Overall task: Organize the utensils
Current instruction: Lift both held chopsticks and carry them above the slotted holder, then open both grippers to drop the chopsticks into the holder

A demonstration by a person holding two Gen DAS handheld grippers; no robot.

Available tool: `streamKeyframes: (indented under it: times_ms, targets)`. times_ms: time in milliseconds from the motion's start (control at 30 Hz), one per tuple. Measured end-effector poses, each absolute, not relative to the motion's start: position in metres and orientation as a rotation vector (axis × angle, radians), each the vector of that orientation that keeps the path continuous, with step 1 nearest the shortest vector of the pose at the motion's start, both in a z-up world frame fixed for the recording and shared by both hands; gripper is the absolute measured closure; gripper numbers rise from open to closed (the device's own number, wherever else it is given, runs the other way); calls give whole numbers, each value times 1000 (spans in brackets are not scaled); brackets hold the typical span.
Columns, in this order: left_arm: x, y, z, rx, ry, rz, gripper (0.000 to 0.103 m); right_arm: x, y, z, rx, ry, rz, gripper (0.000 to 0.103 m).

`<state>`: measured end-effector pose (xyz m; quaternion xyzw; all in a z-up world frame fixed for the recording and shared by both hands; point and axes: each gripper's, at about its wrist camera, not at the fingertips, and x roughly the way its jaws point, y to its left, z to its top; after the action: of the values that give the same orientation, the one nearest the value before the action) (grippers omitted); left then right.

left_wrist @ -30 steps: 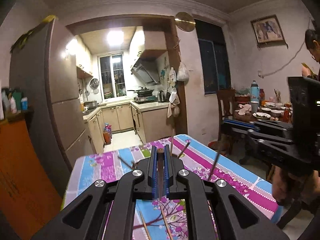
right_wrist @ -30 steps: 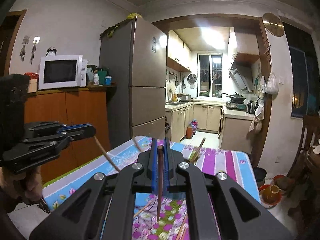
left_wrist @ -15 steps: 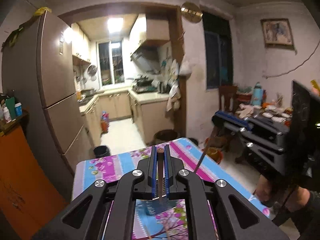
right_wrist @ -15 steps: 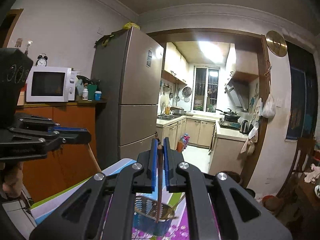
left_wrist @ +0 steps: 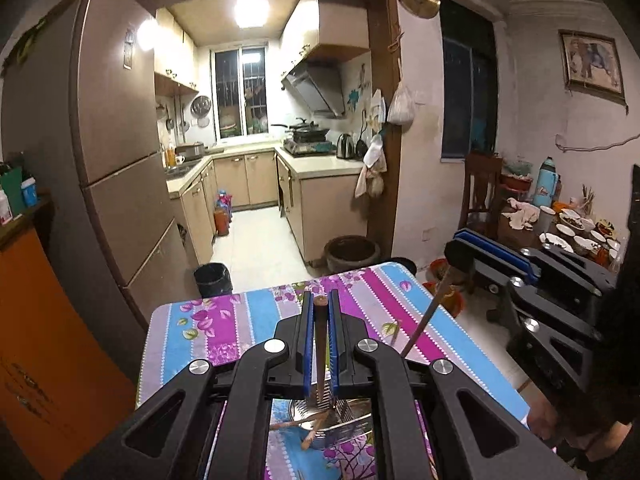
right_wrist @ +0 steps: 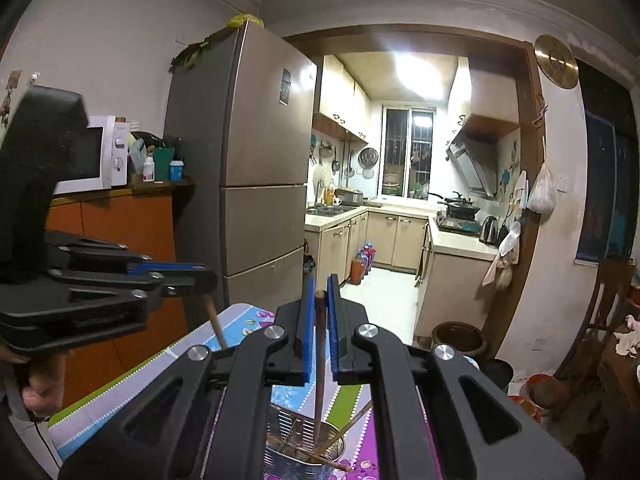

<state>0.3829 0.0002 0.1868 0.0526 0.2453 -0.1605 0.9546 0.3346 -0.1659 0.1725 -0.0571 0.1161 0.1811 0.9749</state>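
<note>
In the left wrist view my left gripper (left_wrist: 320, 302) is shut on a brown chopstick (left_wrist: 321, 344) that hangs steeply down over a metal utensil holder (left_wrist: 352, 426) on the floral table (left_wrist: 248, 320). The holder has a few chopsticks lying in it. To the right, my right gripper (left_wrist: 460, 254) grips its own chopstick (left_wrist: 424, 320), which slants down toward the holder. In the right wrist view my right gripper (right_wrist: 320, 294) is shut on that chopstick (right_wrist: 319, 368), whose tip hangs inside the slotted holder (right_wrist: 292, 454). My left gripper (right_wrist: 200, 280) shows at the left with its chopstick (right_wrist: 216, 326).
A tall fridge (left_wrist: 120, 160) and an orange cabinet (left_wrist: 48, 340) stand left of the table. Beyond its far edge are a black bin (left_wrist: 213, 279) and a clay pot (left_wrist: 352, 251). A chair and a dining table with bowls (left_wrist: 568, 232) are at the right.
Both grippers have risen and moved across the table, each still holding its chopstick. The metal holder has come into view beneath them, and the loose chopsticks on the cloth are gone from view.
</note>
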Motion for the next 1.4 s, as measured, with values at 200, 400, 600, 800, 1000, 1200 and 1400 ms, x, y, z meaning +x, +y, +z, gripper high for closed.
streamKeyframes:
  times_ms: [200, 400, 600, 800, 1000, 1200, 1400]
  targets:
    - [408, -3, 164, 110, 551, -326, 95, 353, -165, 155, -105, 277, 363, 98]
    - [423, -7, 145, 106, 587, -323, 95, 367, -169, 139, -69, 320, 360, 98]
    - [433, -9, 134, 102, 604, -322, 95, 376, -165, 128, -71, 353, 373, 98]
    - [433, -7, 129, 96, 602, -304, 67, 378, -168, 121, -61, 378, 376, 95]
    - [423, 2, 133, 86, 574, -280, 62, 363, -176, 128, -41, 355, 384, 63]
    - [389, 11, 144, 92, 506, -263, 53, 320, -185, 143, -28, 312, 416, 41]
    - [293, 36, 135, 107, 366, -270, 41, 221, -212, 128, -23, 280, 485, 40]
